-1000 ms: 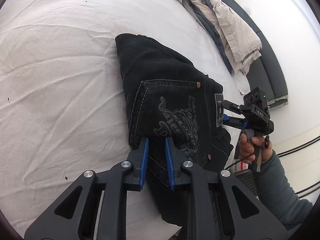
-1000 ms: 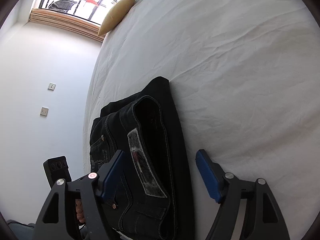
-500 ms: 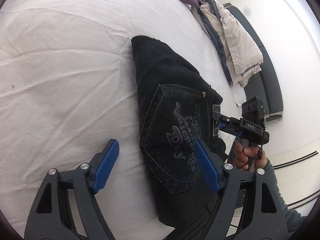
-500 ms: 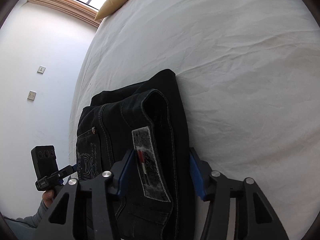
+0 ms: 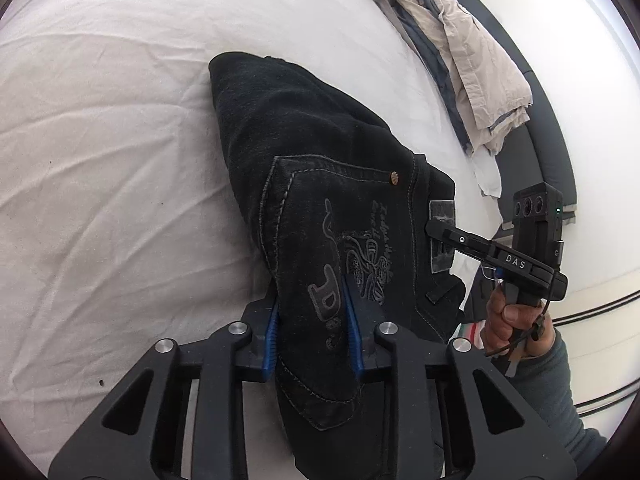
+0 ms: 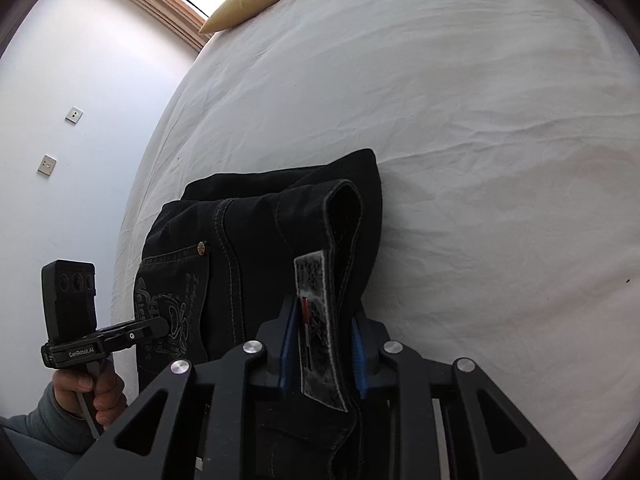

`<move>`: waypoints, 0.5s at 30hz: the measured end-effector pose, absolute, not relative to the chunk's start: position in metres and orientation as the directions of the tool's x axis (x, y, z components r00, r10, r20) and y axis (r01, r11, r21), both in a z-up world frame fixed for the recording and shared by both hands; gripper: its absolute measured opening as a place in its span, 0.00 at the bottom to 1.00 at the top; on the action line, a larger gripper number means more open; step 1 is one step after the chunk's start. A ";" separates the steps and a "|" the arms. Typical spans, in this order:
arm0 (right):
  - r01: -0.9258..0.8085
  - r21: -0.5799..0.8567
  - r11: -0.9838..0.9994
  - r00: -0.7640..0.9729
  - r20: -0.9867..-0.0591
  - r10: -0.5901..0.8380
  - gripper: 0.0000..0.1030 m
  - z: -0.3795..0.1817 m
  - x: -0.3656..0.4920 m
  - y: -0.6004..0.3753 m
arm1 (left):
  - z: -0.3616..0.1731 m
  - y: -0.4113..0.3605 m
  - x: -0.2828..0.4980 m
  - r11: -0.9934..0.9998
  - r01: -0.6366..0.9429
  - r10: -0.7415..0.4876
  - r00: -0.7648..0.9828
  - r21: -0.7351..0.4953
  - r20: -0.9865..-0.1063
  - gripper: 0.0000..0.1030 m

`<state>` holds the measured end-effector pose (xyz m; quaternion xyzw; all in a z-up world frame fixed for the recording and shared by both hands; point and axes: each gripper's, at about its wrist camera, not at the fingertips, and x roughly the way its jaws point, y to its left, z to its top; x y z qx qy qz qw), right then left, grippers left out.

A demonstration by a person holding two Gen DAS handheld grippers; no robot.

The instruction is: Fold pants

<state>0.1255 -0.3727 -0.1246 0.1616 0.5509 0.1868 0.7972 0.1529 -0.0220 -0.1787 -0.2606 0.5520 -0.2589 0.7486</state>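
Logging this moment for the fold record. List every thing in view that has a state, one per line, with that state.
black jeans: folded into a compact stack, lying on the bed, back pocket facing up
left gripper: shut on the pocket end of the jeans
right gripper: shut on the waistband at the label patch
white sheet: spread over the bed, wrinkled
beige garment: crumpled at the bed's edge
yellow pillow: lying by the window

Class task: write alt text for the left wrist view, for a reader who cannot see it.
The left gripper is shut on folded black jeans at the printed back pocket, on a white bed sheet. The right gripper reaches the waistband.
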 end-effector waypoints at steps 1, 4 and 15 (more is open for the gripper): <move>-0.129 0.449 0.884 0.335 -0.820 0.465 0.21 -0.119 0.123 -0.370 | -0.174 -0.022 0.153 0.731 0.105 -0.675 0.262 -0.675 -0.690 0.21; -0.148 0.432 0.890 0.366 -0.812 0.455 0.19 -0.104 0.120 -0.364 | -0.154 -0.017 0.154 0.732 0.126 -0.673 0.288 -0.670 -0.681 0.20; -0.210 0.474 0.855 0.418 -0.747 0.517 0.19 -0.079 0.176 -0.309 | -0.095 0.050 0.228 0.827 0.183 -0.556 0.406 -0.531 -0.726 0.20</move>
